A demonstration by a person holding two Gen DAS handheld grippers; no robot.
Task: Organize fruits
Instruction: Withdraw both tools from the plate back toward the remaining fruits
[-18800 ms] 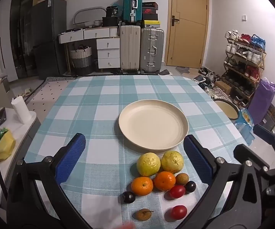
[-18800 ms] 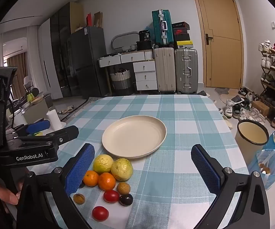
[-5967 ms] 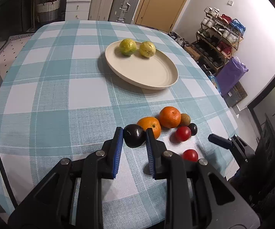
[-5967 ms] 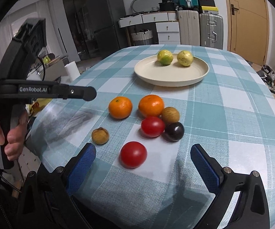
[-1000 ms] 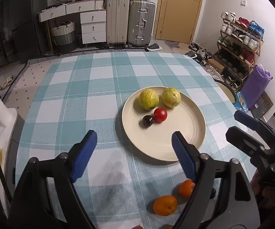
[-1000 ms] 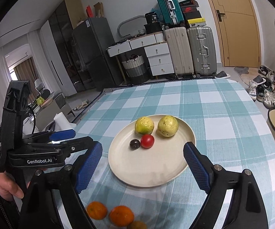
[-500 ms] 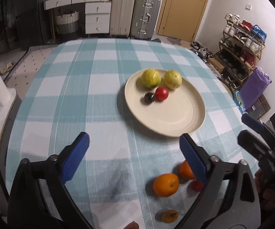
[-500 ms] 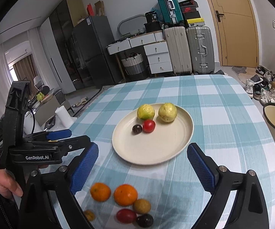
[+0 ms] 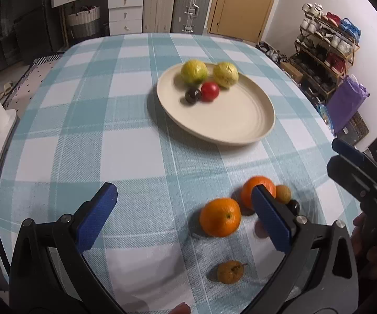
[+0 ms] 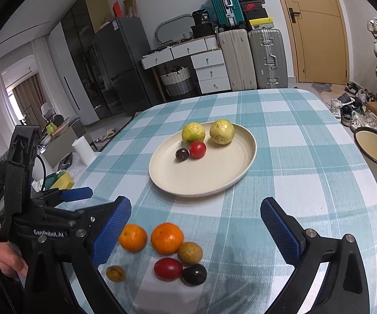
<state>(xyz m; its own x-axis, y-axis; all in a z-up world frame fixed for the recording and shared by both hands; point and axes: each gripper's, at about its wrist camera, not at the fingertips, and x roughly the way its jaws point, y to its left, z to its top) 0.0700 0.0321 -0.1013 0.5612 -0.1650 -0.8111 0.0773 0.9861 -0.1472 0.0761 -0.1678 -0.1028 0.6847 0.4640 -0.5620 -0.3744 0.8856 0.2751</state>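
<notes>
The job looks a little under halfway done. On the cream plate [image 10: 240, 172] sit four pieces at its far side: two yellow-green guavas [image 10: 193, 132], a red tomato [image 10: 197, 149] and a dark plum [image 10: 182, 154], the last two touching or nearly so.

Six pieces are left on the checked tabletop [image 10: 306, 183], clustered at the near edge — two oranges [image 10: 132, 237] side by side, a brown kiwi-like fruit [image 10: 190, 253] just behind the second red tomato [image 10: 168, 268] and second dark plum [image 10: 194, 274], and a small wrinkled brown fruit [image 10: 115, 273] a little apart on the left.

The left gripper [image 9: 185, 217] hangs over that cluster with its jaws spread wide and nothing between them; the nearer orange lies roughly between the blue pads, so it seems the likely next pick. The right gripper [image 10: 196, 230] is likewise released and empty, held above the near fruits.

What remains, by my reading, is carrying these six over — the plate's near half is bare.
</notes>
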